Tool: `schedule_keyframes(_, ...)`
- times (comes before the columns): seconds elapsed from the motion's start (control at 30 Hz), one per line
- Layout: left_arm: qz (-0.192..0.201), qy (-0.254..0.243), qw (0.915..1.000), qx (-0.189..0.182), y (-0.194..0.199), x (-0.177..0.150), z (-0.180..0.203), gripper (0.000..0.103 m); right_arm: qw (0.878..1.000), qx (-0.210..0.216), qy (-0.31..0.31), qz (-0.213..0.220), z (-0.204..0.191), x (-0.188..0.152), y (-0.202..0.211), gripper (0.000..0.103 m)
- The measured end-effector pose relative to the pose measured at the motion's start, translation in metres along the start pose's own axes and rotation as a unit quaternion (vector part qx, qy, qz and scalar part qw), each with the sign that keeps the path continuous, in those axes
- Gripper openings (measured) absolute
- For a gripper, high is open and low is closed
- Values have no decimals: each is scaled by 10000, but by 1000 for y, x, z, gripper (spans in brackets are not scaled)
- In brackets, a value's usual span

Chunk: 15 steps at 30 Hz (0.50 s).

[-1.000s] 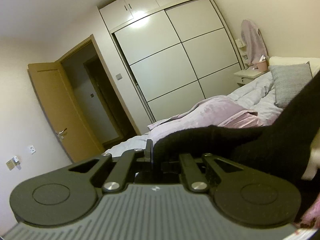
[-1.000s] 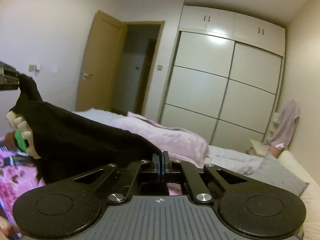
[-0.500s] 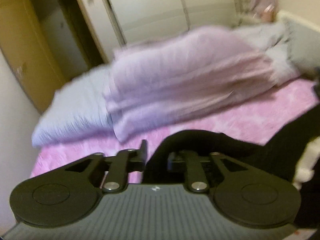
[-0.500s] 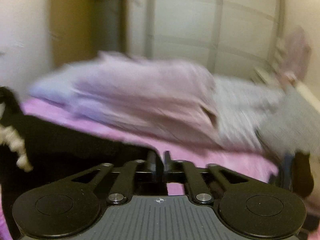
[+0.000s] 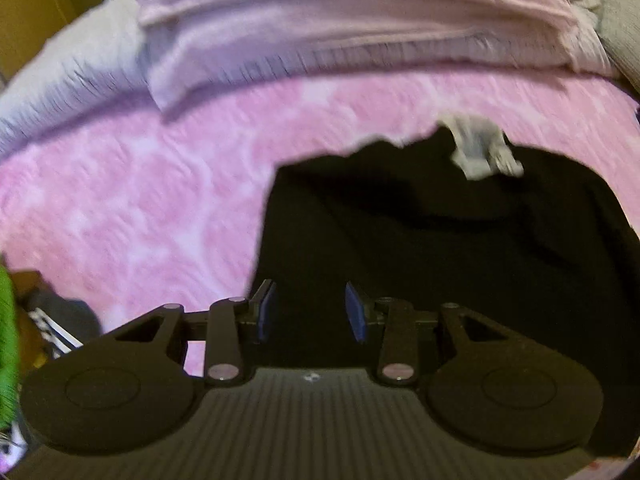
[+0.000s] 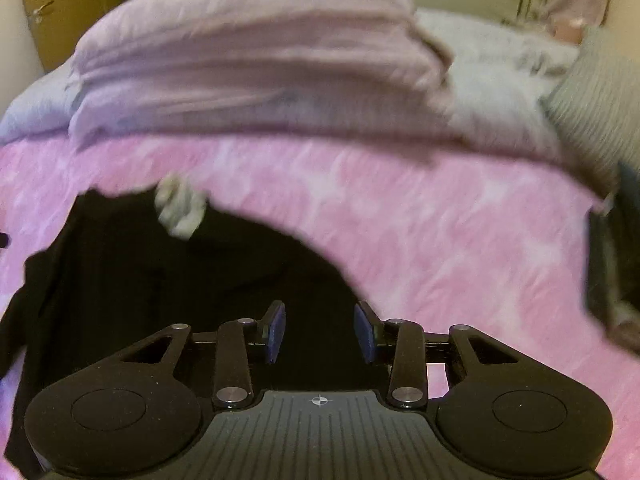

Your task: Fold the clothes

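**Inspector:** Left wrist view: left gripper points down over a black garment lying on the pink sheet. Jaws are opening, blue pads apart; cloth lies beneath the gap, and nothing is pinched.

**Clerk:** And the right?

**Inspector:** Right gripper likewise parted, pads clear, garment below and to its left. Pale trim sits at the garment's far edge. A lilac quilt is heaped beyond. Pictures are blurred.
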State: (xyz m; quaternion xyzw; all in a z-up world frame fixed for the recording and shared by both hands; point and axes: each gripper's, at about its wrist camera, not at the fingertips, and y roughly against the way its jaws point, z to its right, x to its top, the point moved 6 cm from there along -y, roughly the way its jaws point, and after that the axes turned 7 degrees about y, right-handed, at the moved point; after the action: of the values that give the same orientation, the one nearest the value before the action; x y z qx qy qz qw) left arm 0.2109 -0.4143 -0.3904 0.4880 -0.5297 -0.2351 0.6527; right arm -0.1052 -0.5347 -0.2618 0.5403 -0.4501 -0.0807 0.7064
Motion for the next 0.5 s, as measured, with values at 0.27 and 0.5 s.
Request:
schedule_keyframes(0.27,523,-915,9941,-234,-37,48,16,40,9985,90,520,115,3,28,-79,41)
schedule_keyframes(0.5,533,-1787,9821,-271,-100,90,18,56,9919,218,1250,25,5,53,-173,48)
